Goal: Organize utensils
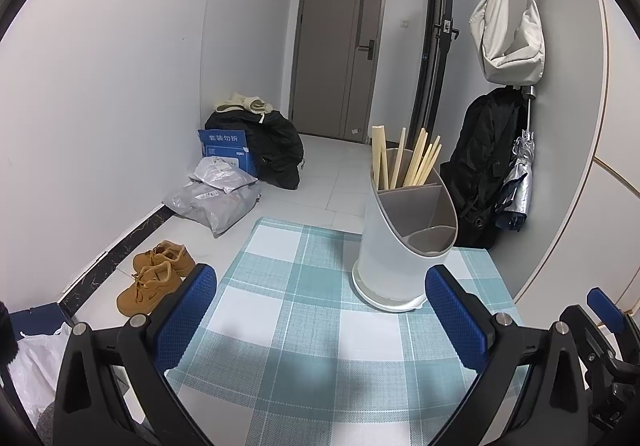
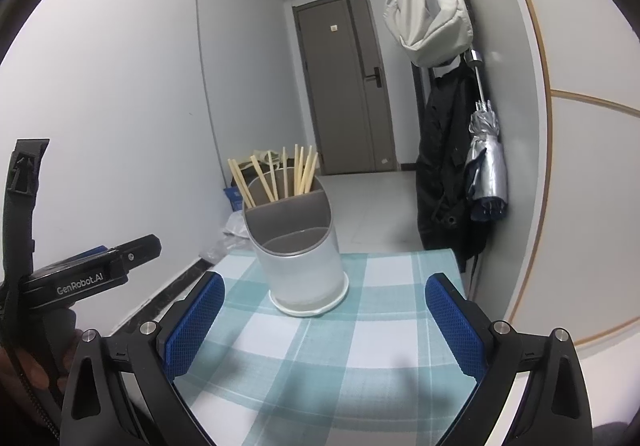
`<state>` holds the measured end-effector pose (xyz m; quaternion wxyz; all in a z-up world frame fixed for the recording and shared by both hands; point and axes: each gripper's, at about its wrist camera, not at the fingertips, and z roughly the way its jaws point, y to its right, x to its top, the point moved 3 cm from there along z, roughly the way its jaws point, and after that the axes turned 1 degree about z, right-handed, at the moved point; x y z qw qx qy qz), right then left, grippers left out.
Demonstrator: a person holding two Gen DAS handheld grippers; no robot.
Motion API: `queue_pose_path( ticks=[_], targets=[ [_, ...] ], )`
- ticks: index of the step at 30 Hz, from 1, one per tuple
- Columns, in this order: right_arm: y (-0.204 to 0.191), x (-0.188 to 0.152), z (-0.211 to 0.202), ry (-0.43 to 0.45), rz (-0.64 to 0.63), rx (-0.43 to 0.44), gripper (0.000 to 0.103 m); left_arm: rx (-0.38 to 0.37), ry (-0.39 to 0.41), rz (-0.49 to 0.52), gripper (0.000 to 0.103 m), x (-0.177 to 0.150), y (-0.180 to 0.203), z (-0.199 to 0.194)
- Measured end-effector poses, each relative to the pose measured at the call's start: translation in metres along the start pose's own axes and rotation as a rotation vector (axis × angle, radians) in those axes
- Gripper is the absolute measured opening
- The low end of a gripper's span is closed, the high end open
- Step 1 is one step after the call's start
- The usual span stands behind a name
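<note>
Wooden chopsticks stand in our white holder near the table's far edge. Left tool and right tool gape wide, holding nothing. We should move slowly.

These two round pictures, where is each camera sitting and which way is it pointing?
Left wrist view: rides the left gripper, facing forward over the checked tablecloth to the utensil holder; the right gripper's tip shows at right.
Right wrist view: rides the right gripper, facing the same way; the left gripper shows at left.
Shared: holder, chopsticks, cloth, door.
</note>
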<state>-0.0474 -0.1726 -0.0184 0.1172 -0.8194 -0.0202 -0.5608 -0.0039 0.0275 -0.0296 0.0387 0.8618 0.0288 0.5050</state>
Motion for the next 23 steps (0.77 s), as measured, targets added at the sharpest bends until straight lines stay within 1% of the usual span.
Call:
queue_pose_path(
  ticks=[19, 23],
  targets=[
    [-0.0017, -0.0001, 0.0017, -0.005, -0.003, 0.000, 0.101, 0.007, 0.007, -0.010, 0.101, -0.0009, -0.0015, -0.0006],
    [-0.0022, -0.0011, 0.0029, -0.008, -0.002, -0.004, 0.102, -0.005, -0.002, -0.016, 0.101, -0.0016, -0.0011, 0.0005]
  ],
)
